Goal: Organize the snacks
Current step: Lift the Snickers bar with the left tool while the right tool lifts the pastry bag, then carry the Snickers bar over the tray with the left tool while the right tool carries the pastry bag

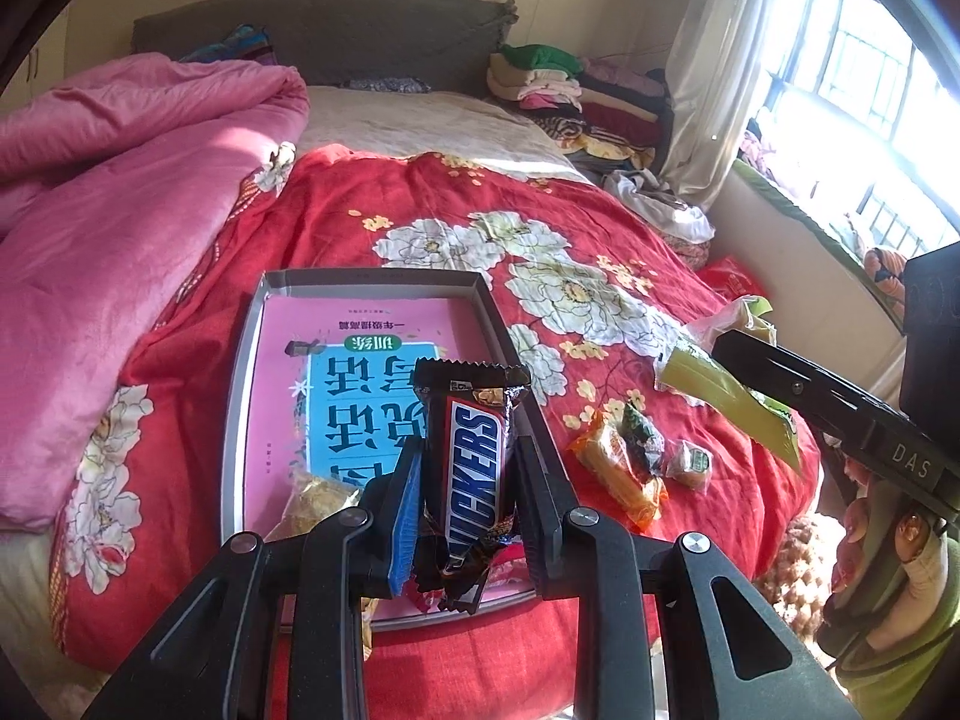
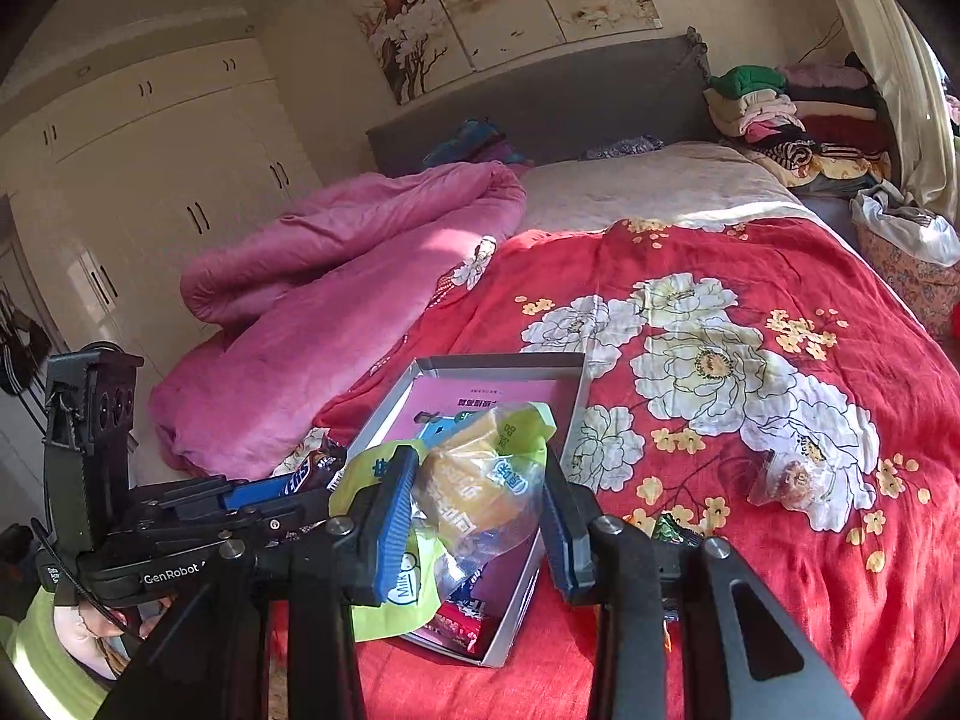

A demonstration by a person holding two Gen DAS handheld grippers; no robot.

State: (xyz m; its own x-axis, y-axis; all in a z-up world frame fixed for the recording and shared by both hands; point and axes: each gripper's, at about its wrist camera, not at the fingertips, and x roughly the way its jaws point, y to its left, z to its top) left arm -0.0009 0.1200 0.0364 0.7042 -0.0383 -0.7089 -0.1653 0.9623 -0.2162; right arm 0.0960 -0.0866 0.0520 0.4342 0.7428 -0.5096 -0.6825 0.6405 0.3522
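Right now the left gripper [image 1: 465,483] is clamping a brown Snickers chocolate bar in a glossy wrapper [image 1: 474,468], its black fingers with blue pads nearly together on the bar's two long sides, the bar standing upright with its crimped end at twelve o'clock. Behind it a shallow grey cardboard box [image 1: 240,396] is lying on the red bedspread with large white flowers [image 1: 600,252]; a pink-and-blue book cover is lining the box floor, and a crinkled gold wrapper [image 1: 312,504] is sitting in its near corner at about eight o'clock from the bar.

At three o'clock from the box, loose on the bedspread, an orange-wrapped snack [image 1: 618,480], a small dark green packet [image 1: 639,432] and a small round wrapped sweet [image 1: 690,462] are lying close together, just beside one another.

In the right wrist view the right gripper [image 2: 477,510] is pinching a clear plastic bag with lime-green print holding a yellow pastry [image 2: 474,480], jaws narrowly parted around the bag, which is hanging over the box's near half. A red wrapper is showing in the box under the bag, though it is partly hidden and I cannot tell what it is. At three o'clock from this gripper a small clear-wrapped brownish sweet [image 2: 792,480] is resting alone on a white flower.

At eleven o'clock a crumpled pink quilt [image 2: 336,276] is heaped.
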